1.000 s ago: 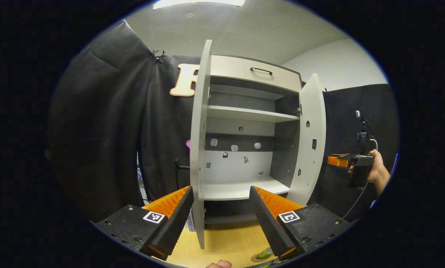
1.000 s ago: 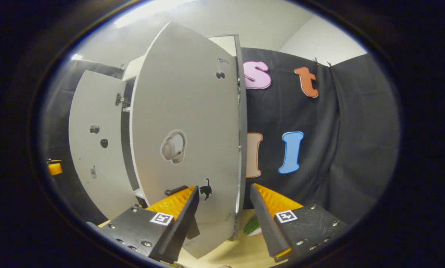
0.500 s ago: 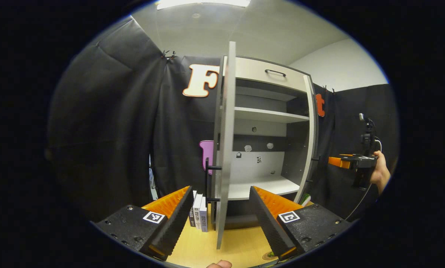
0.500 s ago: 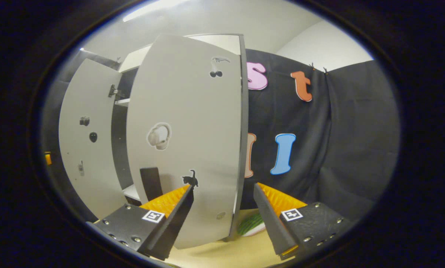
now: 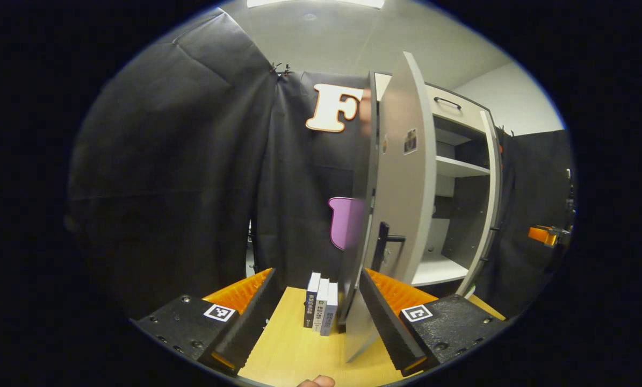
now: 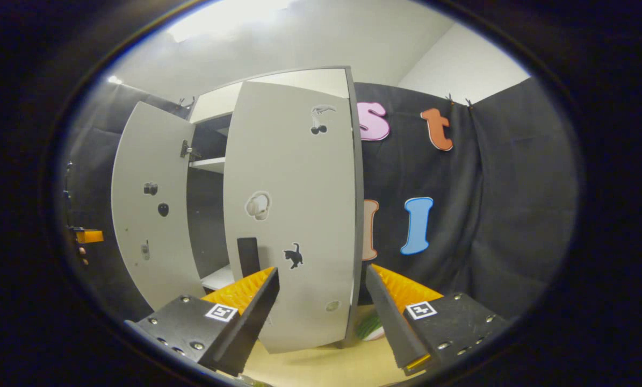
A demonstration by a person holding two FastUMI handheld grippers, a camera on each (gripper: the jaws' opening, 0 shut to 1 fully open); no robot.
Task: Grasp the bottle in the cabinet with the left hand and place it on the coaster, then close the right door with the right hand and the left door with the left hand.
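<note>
1. The step looks like closing the doors: both grippers' jaws stand open, holding nothing. Push each door flat with a finger's outer face, the right door [image 6: 294,215] first.
2. The left gripper [image 5: 315,322] view shows the left door [image 5: 401,204], its handle and books [image 5: 321,309] on the bench [image 5: 294,355].
3. The right gripper [image 6: 321,317] view shows the green bottle [image 6: 370,327] low behind the right door.

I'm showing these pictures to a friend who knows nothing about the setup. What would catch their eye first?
The pale cabinet with its doors swung open: the right door, dotted with small stickers, stands ahead of the right gripper. In the left gripper view, the left door rises edge-on beside a few upright books on the wooden table.
</note>
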